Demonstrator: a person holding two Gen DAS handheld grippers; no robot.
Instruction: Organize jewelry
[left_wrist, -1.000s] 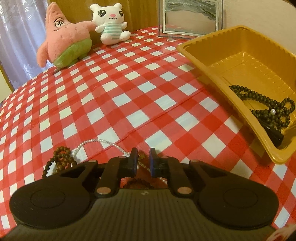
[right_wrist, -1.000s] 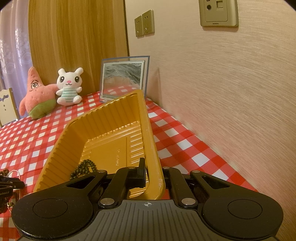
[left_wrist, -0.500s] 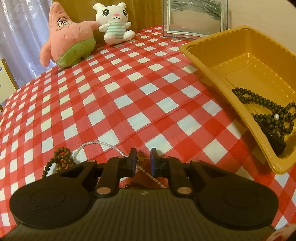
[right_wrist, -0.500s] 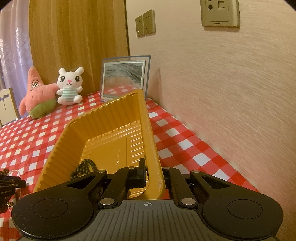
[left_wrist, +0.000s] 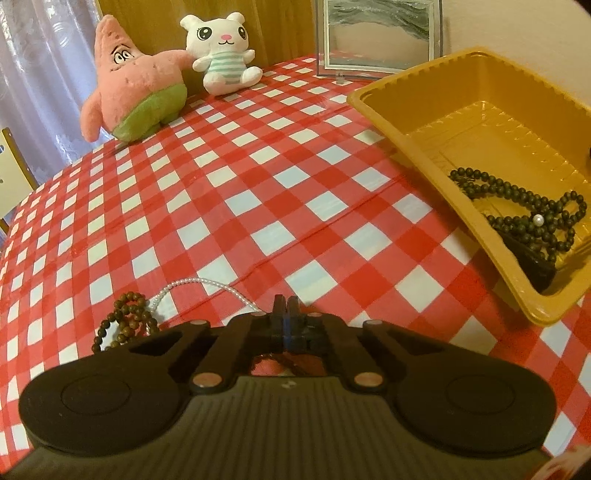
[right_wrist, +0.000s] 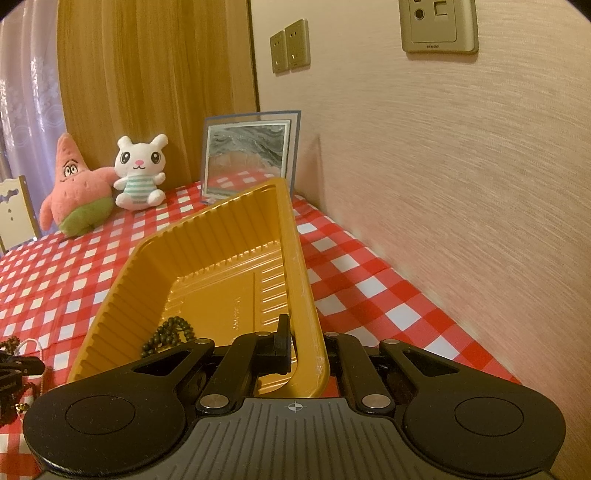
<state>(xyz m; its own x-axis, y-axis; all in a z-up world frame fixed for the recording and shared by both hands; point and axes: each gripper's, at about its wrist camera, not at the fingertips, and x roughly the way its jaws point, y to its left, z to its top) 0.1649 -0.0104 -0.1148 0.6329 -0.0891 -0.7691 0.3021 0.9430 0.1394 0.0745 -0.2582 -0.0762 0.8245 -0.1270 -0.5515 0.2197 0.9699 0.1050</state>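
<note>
My left gripper (left_wrist: 285, 306) is shut on the white pearl necklace (left_wrist: 207, 284), whose strand runs from the closed fingertips out to the left over the checked tablecloth. A brown bead bracelet (left_wrist: 123, 319) lies beside it on the left. The yellow plastic tray (left_wrist: 406, 133) stands to the right and holds a dark bead necklace (left_wrist: 524, 214). My right gripper (right_wrist: 304, 339) is shut on the tray's near right rim (right_wrist: 308, 314), one finger inside and one outside. The dark beads also show in the tray in the right wrist view (right_wrist: 170, 332).
A pink starfish plush (left_wrist: 133, 81), a white bunny plush (left_wrist: 221, 48) and a framed picture (left_wrist: 380, 33) stand at the table's far edge. A wall (right_wrist: 461, 184) runs close along the right side. A chair (right_wrist: 14, 210) is at the far left.
My left gripper's fingers have closed from a narrow gap onto the pearl necklace strand. The right gripper and tray have not moved.
</note>
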